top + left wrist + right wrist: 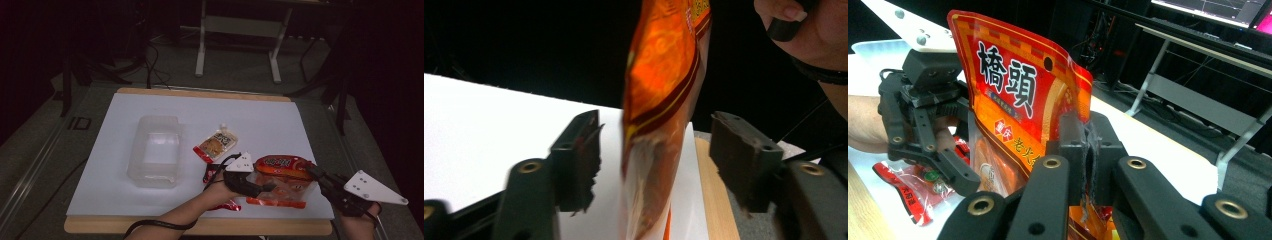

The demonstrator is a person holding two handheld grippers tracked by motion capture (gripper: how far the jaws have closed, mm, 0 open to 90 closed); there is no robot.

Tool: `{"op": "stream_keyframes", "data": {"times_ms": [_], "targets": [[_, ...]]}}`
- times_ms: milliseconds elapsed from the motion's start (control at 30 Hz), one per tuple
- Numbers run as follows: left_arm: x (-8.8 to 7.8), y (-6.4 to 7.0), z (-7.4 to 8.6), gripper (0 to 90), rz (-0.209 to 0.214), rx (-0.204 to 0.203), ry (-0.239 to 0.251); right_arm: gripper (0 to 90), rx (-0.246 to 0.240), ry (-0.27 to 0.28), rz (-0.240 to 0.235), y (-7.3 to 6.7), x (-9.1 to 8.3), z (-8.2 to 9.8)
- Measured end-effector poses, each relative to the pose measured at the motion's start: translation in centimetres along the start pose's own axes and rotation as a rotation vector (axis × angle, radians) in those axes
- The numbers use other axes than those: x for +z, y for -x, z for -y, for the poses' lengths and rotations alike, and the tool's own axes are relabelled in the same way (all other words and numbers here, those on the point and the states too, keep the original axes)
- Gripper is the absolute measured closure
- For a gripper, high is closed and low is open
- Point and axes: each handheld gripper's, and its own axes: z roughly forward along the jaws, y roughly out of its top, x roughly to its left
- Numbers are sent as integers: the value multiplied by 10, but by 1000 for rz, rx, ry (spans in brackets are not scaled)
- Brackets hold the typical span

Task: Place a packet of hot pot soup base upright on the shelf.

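Right gripper view: our right gripper [1088, 150] pinches the orange snack bag's [1018, 95] edge, held upright above the white table [1158, 150]. Left gripper view: our left gripper [654, 150] straddles the bag, pads clear of it. High view adds a clear plastic container [154, 150] and a sauce pouch [216, 143].

We looked from the high view down and forward over the white rectangular table top [260, 120], from above its near edge, far enough off to take in the floor behind it at 12 o'clock. The left gripper view sat close behind its black jaws, facing the orange-red printed plastic snack bag [664, 75] edge-on. The right gripper view faced the same bag [1018, 95] almost flat-on, very near. All three shared that bag [282, 167] at 5 o'clock on the table.
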Motion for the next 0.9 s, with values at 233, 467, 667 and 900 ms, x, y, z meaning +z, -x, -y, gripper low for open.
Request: {"op": "stream_keyframes", "data": {"times_ms": [233, 467, 667, 900], "targets": [[8, 0, 2, 594, 3, 32, 9, 872, -3, 1, -2, -1, -1, 0], [13, -3, 2, 707, 25, 77, 10, 868, 21, -7, 7, 4, -1, 4], [13, -4, -4, 711, 38, 87, 6, 861, 20, -5, 26, 6, -2, 2], [2, 0, -24, 713, 33, 115, 37, 857, -1, 28, 41, 8, -9, -14]]}}
